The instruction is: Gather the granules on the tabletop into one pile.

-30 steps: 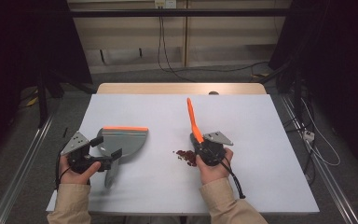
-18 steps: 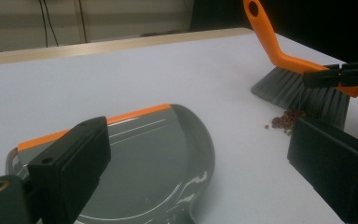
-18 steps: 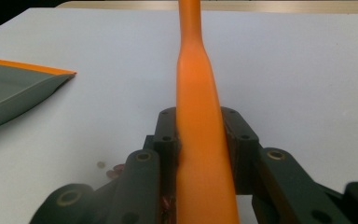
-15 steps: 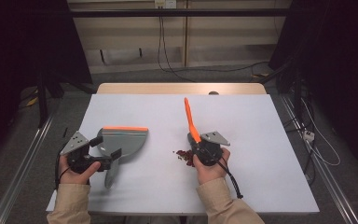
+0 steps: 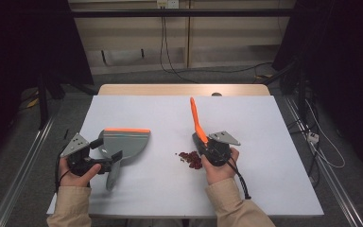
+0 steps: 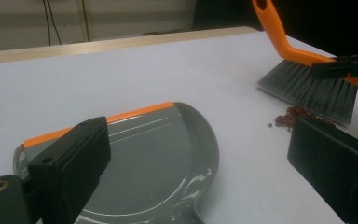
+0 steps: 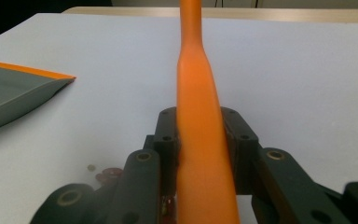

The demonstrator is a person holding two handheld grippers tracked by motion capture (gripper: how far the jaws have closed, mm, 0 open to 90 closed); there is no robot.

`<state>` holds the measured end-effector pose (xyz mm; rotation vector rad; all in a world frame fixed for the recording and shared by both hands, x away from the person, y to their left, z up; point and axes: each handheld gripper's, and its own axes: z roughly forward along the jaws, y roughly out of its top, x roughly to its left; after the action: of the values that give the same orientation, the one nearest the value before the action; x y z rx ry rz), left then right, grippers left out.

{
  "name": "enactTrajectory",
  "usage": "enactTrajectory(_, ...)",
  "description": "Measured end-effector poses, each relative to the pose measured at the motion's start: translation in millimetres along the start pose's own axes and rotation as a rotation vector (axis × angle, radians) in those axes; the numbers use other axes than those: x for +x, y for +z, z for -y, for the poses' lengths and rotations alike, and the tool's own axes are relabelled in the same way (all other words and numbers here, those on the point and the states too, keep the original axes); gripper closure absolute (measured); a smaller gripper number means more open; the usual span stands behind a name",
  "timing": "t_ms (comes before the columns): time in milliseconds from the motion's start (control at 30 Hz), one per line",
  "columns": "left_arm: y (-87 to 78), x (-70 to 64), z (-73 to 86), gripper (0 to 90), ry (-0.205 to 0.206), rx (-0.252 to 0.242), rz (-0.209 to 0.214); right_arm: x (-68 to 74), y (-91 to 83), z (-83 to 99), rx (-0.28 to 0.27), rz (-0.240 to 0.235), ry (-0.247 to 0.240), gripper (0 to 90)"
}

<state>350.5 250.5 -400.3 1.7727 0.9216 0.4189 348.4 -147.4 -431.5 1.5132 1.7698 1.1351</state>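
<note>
High view: a white table (image 5: pixel 264 189) with a person's two forearms in tan sleeves coming in from the bottom edge. The left hand (image 5: pixel 78 174) holds the left gripper (image 5: pixel 105 163) near the table's left front, and its jaws reach toward the grey dustpan (image 5: pixel 125 142), which lies flat with its orange lip (image 5: pixel 127 130) on the far side and its handle (image 5: pixel 113 174) pointing back toward the person. In the left gripper view the two black jaws stand wide apart, released, with the pan's bowl (image 6: pixel 158 158) between and just beyond them; whether either jaw touches the pan I cannot tell. The right hand (image 5: pixel 216 168) holds the right gripper (image 5: pixel 207 147) near the middle front of the table. That gripper is clenched on the brush (image 5: pixel 196 118), and the right gripper view shows both jaws pressed against the sides of the orange handle (image 7: pixel 200 140), which runs up and away toward the far edge. The left gripper view shows the grey bristles (image 6: pixel 307 91) down at the table surface, just beside a small heap of dark red crumbs (image 6: pixel 291 116). In the high view the crumbs (image 5: pixel 190 158) lie just left of the right gripper, between brush and dustpan, well apart from the pan
</note>
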Motion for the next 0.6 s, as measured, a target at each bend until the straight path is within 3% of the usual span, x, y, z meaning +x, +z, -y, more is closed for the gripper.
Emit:
enactTrajectory(233,-0.4,-0.8,2.3,5.7,0.001,0.029,-0.017,-20.9,-9.4,-6.8,-0.028,-0.044,0.005,70.8)
enactTrajectory(367,0.9,-2.0,4.2,5.5,-0.008,0.041,-0.015,-31.9,-10.5,-8.0,-0.017,-0.087,0.016,70.8)
enactTrajectory(467,1.9,-2.9,5.3,5.5,-0.005,0.049,-0.012,-30.3,-9.5,-6.3,-0.004,-0.133,0.018,70.8)
enactTrajectory(600,3.1,-4.2,6.2,5.5,0.000,0.055,-0.004,-20.1,-6.0,-4.9,-0.002,-0.176,-0.015,70.8)
